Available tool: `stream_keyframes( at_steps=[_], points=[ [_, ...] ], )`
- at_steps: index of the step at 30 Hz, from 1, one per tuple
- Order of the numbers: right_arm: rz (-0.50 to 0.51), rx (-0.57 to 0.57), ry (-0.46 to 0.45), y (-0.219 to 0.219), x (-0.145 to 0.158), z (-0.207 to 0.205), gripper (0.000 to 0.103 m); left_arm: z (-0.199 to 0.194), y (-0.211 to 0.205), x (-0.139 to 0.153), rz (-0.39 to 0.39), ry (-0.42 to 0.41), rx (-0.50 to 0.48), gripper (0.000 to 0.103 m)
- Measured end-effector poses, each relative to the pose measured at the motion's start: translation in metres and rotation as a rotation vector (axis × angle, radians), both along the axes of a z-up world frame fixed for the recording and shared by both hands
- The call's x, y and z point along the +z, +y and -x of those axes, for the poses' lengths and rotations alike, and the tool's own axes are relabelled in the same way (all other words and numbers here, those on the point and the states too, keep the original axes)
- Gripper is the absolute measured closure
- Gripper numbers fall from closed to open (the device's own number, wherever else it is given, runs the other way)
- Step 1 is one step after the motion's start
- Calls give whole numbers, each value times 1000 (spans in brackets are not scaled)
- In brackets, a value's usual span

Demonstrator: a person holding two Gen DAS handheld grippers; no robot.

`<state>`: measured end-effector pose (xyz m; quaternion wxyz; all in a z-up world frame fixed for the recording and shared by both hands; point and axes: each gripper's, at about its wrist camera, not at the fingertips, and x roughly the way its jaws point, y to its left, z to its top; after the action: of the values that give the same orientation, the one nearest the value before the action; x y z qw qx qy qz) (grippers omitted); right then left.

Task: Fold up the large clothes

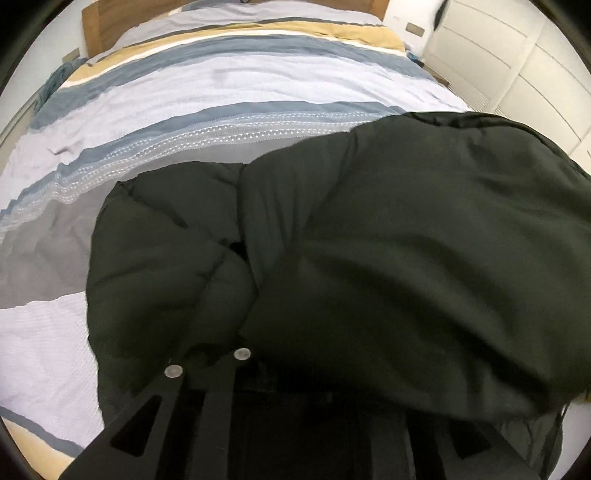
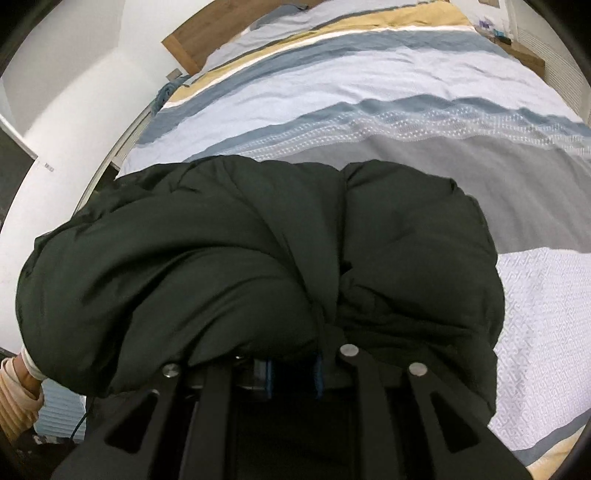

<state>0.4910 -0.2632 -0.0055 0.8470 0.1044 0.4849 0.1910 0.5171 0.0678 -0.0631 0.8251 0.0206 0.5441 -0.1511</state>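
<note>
Item: black puffer jacket (image 1: 369,240), bundled on striped bedcover (image 1: 207,85), near its foot edge.

Bulky, soft, quilted; probably light for its size, with a slick shell likely to slide and spring back open. Best taken at a hem or seam edge rather than mid-puff. Left gripper (image 1: 295,373): fingertips buried under fabric, grip cannot be told. Right gripper (image 2: 291,369): jaws nearly together, jacket folds bunched over the tips, seemingly pinching the cloth. Wooden headboard (image 1: 99,33) at far edge.

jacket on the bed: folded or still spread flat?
Folded, roughly. The black puffer jacket is doubled over into a thick bundle with a crease between its layers, on the striped bedspread. Whether the fold is neat, cannot tell.
</note>
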Motion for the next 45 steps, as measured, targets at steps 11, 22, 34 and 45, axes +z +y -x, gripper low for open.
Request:
stream_keyframes(
  at_steps=[11, 22, 34, 45],
  points=[
    [49, -1, -9, -10, 32, 45, 76, 41, 32, 29, 13, 5, 66, 54],
    [19, 52, -123, 16, 100, 57, 58, 29, 19, 89, 88, -111, 60, 33],
    [166, 92, -75, 78, 53, 9, 55, -19, -38, 23, 47, -38, 27, 32],
    [260, 86, -19, 83, -21, 3, 55, -18, -48, -30, -23, -25, 11, 26]
  ],
)
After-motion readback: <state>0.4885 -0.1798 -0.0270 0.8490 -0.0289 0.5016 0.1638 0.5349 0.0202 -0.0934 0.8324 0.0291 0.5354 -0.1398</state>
